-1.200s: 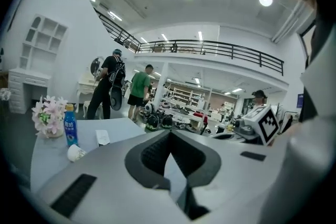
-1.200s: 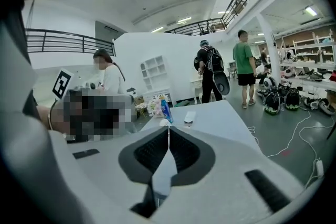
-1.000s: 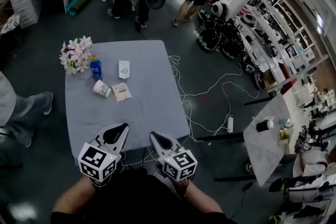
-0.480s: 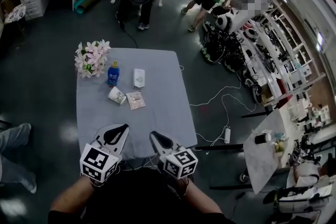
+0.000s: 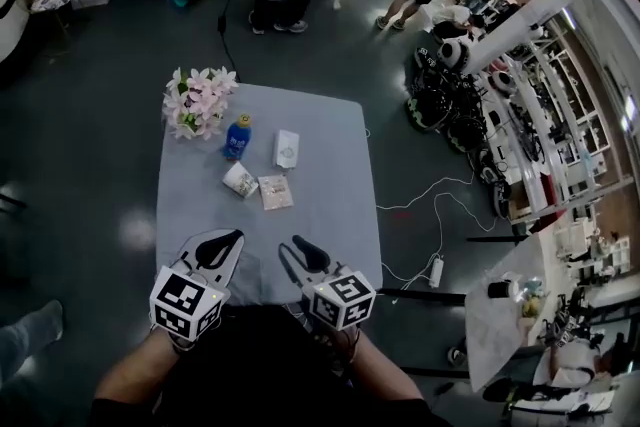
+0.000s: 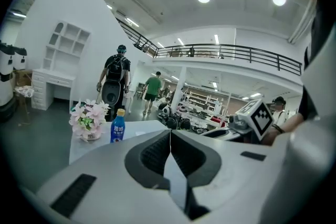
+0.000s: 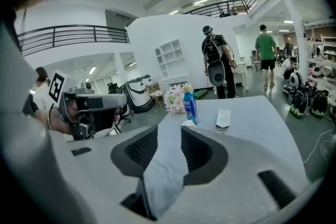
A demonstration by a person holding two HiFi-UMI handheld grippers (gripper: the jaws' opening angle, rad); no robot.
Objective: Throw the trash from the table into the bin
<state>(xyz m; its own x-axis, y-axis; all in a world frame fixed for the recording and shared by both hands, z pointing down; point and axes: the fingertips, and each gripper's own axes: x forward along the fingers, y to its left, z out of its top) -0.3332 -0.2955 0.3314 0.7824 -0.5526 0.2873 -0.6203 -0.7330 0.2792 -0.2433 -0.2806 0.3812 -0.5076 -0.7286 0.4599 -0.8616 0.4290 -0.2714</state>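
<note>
Trash point(image 5: 275, 192) on table point(image 5: 325, 165) | left claw point(image 5: 222, 239) closed, empty | right claw point(image 5: 296, 248) just opened, empty

My left gripper point(image 6: 170, 136) sat with jaws pressed flat together. Past it, a blue bottle point(image 6: 117, 127) stood just beside pink flowers point(image 6: 88, 119) on the table point(image 6: 84, 148).

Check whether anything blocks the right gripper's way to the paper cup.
Nothing visible does: only bare tablecloth lies between the right gripper, whose empty jaws have just been opening, and the paper cup. The wrapper lies beside the cup.
</note>
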